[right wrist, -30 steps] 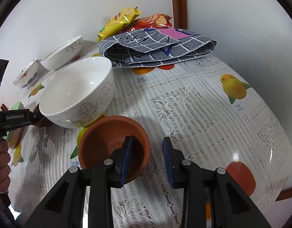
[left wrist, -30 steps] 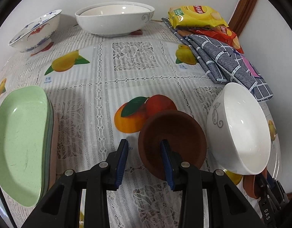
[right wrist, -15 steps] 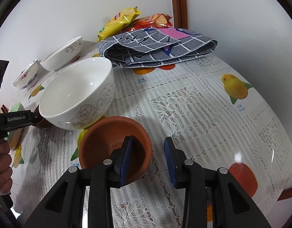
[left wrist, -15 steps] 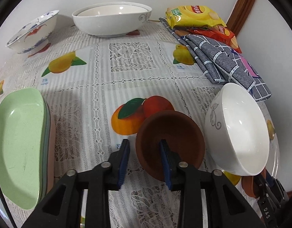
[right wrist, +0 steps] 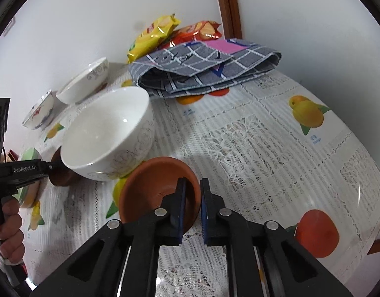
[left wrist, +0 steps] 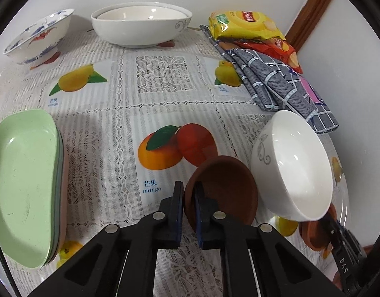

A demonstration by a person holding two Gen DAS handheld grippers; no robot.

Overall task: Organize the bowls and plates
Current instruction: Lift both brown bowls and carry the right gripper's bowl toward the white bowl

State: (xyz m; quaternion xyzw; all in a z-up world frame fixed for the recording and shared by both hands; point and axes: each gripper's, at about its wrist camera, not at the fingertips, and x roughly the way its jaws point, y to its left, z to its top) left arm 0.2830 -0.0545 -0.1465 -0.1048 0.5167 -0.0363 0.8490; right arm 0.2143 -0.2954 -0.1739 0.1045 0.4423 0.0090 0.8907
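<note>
A dark brown clay bowl point(left wrist: 229, 188) stands near the table's front, touching a tall white bowl point(left wrist: 296, 168) on its right. My left gripper point(left wrist: 189, 188) has its jaws closing, and the pads pinch this bowl's near rim. An orange terracotta bowl point(right wrist: 152, 188) sits on the other side of the white bowl point(right wrist: 108, 133). My right gripper point(right wrist: 192, 185) is closing too, with one pad inside and one outside that bowl's near right rim. A stack of green plates point(left wrist: 21, 183) lies at the left.
At the back stand nested wide white bowls point(left wrist: 140, 24) and a blue-patterned bowl point(left wrist: 38, 39). A folded grey checked cloth point(right wrist: 204, 71) and snack bags point(left wrist: 244, 24) fill the back right corner by the wall. A hand point(right wrist: 9, 222) holds the left gripper.
Both grippers' jaws have come together, each onto the rim of its clay bowl. Neither hand has moved across the table.
</note>
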